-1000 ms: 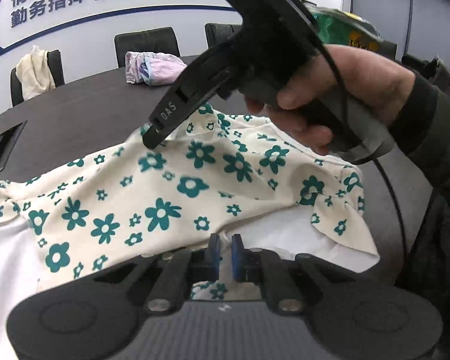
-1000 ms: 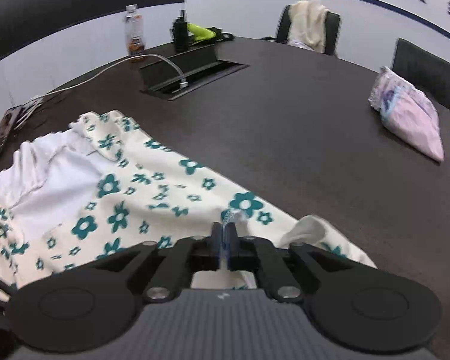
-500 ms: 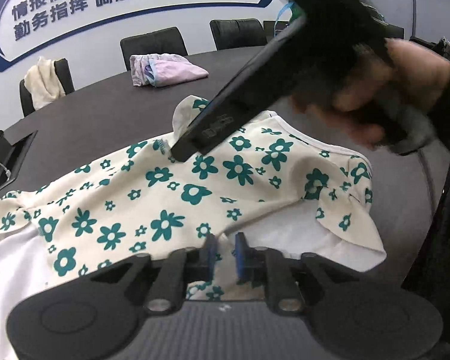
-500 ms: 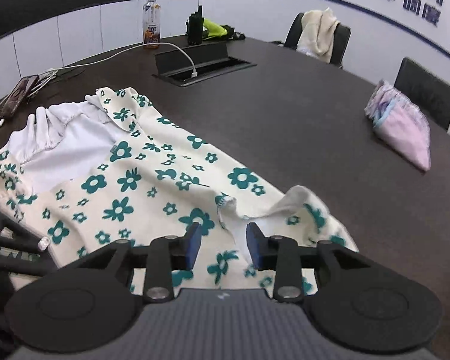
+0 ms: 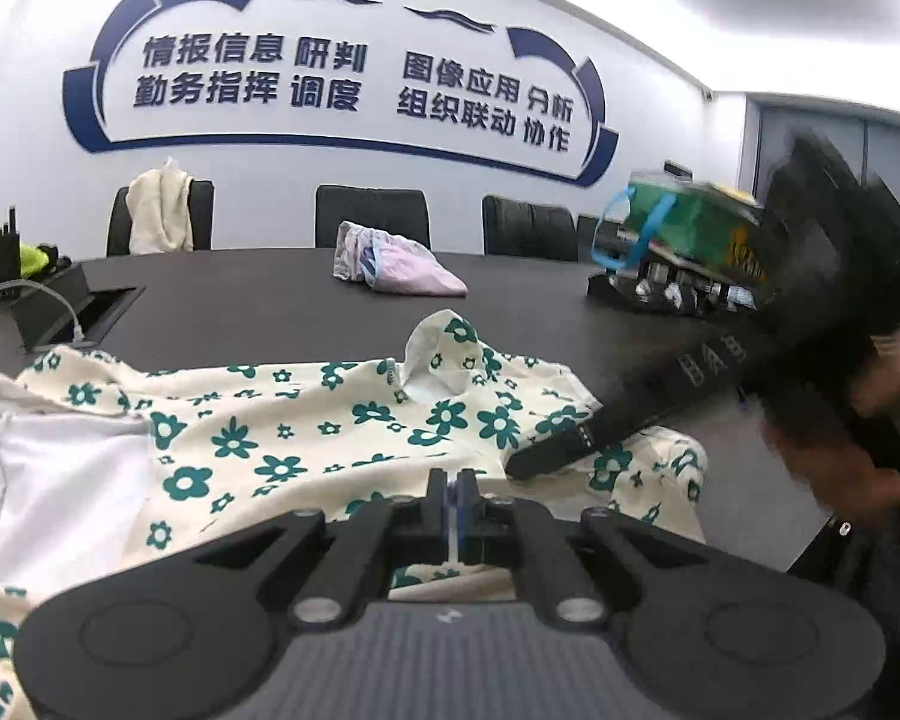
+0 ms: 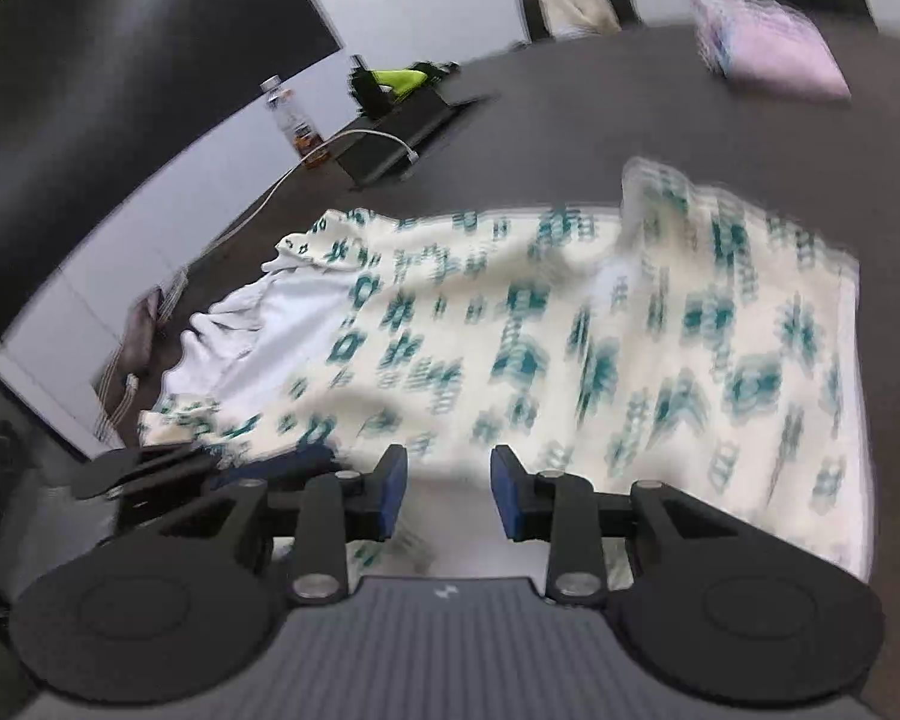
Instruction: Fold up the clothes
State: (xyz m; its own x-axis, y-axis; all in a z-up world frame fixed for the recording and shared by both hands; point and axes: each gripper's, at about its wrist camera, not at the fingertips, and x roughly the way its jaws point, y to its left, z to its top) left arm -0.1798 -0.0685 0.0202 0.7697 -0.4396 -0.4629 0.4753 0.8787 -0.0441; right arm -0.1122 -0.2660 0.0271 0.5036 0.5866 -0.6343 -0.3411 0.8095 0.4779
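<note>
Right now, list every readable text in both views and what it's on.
"情报信息 研判" / "勤务指挥 调度": wall sign, left half.
"图像应用 分析" / "组织联动 协作": same wall sign, right half.
Right claw arm lettering: blurred.
Green box yellow print: blurred.
Bottle label: too small.

On the white wall (image 5: 390, 192) in the left wrist view, dark blue Chinese lettering (image 5: 354, 90) inside a blue curved frame, in two blocks of two lines. Left block: 情报信息 研判 above 勤务指挥 调度. Right block: 图像应用 分析 above 组织联动 协作. On the green box (image 5: 696, 222) at the far right of the bench (image 5: 258, 306), yellow print, too blurred to read. On the side of the right tool (image 5: 654, 408), pale letters, motion-smeared and unreadable. In the right wrist view, a label on the bottle (image 6: 291, 120) by the wall, too blurred to read; nothing else legible there.
</note>
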